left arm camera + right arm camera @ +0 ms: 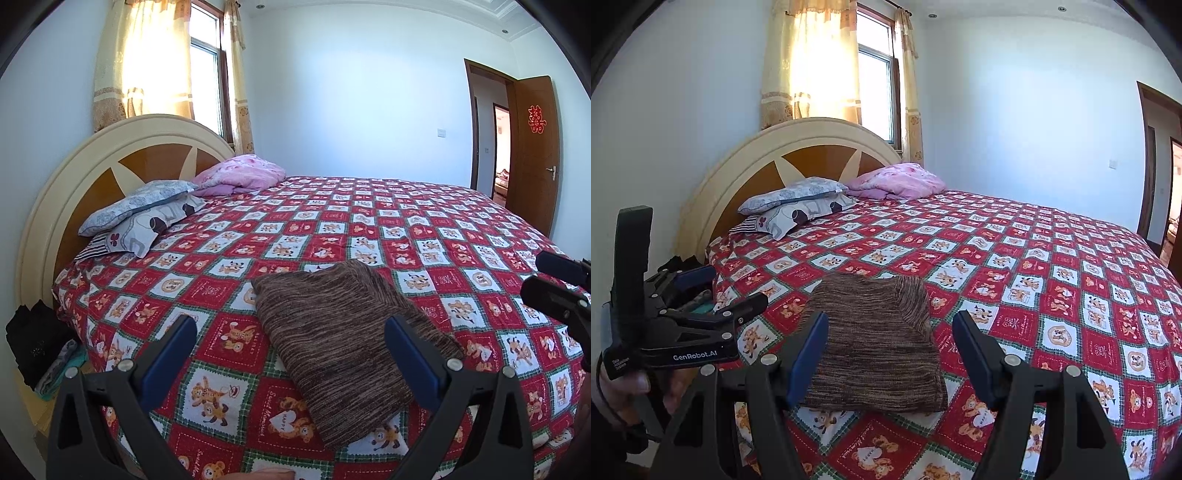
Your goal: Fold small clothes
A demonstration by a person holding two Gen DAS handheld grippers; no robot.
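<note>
The brown knitted garment (332, 343) lies flat on the bed (424, 236), near its front edge on the red patterned cover, and already looks folded into a compact oblong. Left claw (291, 343) and right claw (890, 343) both stand with jaws wide apart and nothing between them, poised above the cloth and clear of it. Judged soft, light and limp — it should sag and slide once lifted from one point — so hold is best taken at two corners of one short edge, pinching every layer together
</note>
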